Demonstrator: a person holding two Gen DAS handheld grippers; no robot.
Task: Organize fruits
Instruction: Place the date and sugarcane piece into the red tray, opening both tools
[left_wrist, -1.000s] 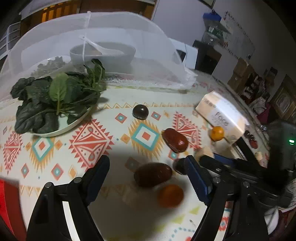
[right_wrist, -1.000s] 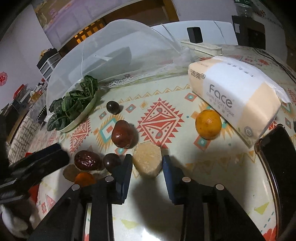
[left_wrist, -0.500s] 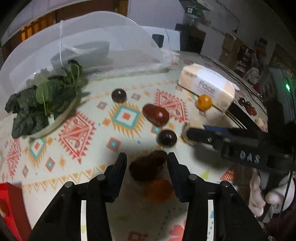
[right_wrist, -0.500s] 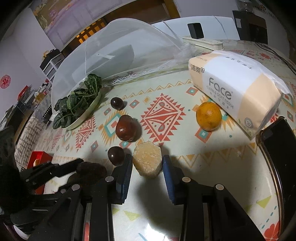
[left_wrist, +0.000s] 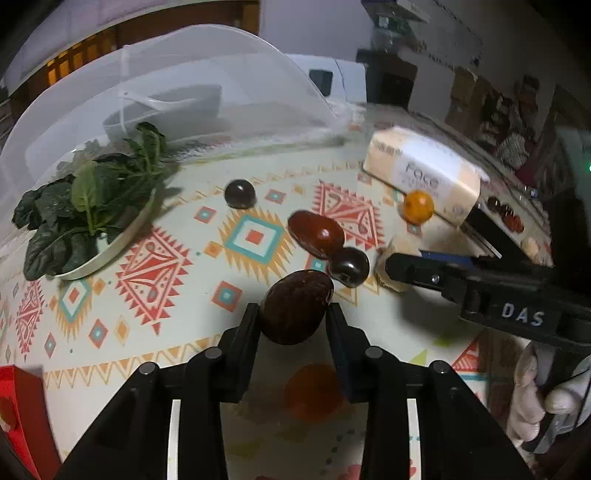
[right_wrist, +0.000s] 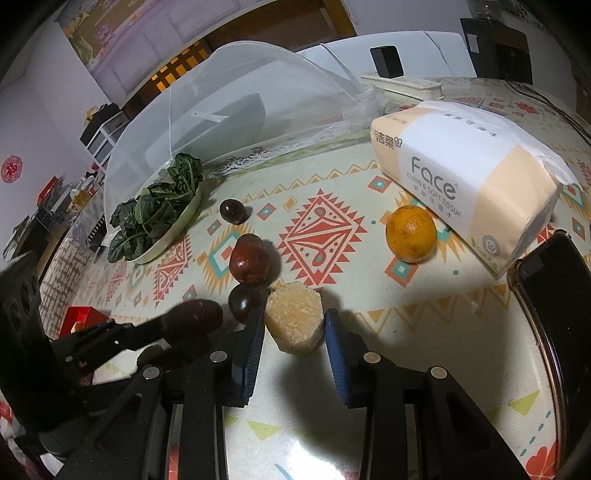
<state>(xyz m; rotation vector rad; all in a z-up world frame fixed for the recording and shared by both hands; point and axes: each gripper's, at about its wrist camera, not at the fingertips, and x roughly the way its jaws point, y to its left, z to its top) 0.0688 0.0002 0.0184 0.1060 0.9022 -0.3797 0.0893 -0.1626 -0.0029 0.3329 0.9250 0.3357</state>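
Note:
My left gripper (left_wrist: 293, 314) has a dark brown oval fruit (left_wrist: 295, 306) between its pads; the jaws are closing and both pads touch its sides. A blurred orange fruit (left_wrist: 314, 391) lies on the cloth under it. My right gripper (right_wrist: 293, 323) is shut on a pale yellow grainy chunk (right_wrist: 295, 319) that rests on the table. Just beyond lie a red-brown jujube (right_wrist: 249, 264), a dark round fruit (right_wrist: 242, 302) and a second dark round one (right_wrist: 232, 211). An orange (right_wrist: 410, 233) sits against the tissue pack.
A tissue pack (right_wrist: 461, 177) lies at the right, with a dark phone (right_wrist: 554, 288) near it. A plate of greens (right_wrist: 159, 221) and a mesh food cover (right_wrist: 240, 92) stand at the back left. A red box (left_wrist: 18, 406) is at the near left.
My left gripper's jaws came together from wide open onto the brown oval fruit and shifted toward the right gripper. The right gripper and its chunk stayed put.

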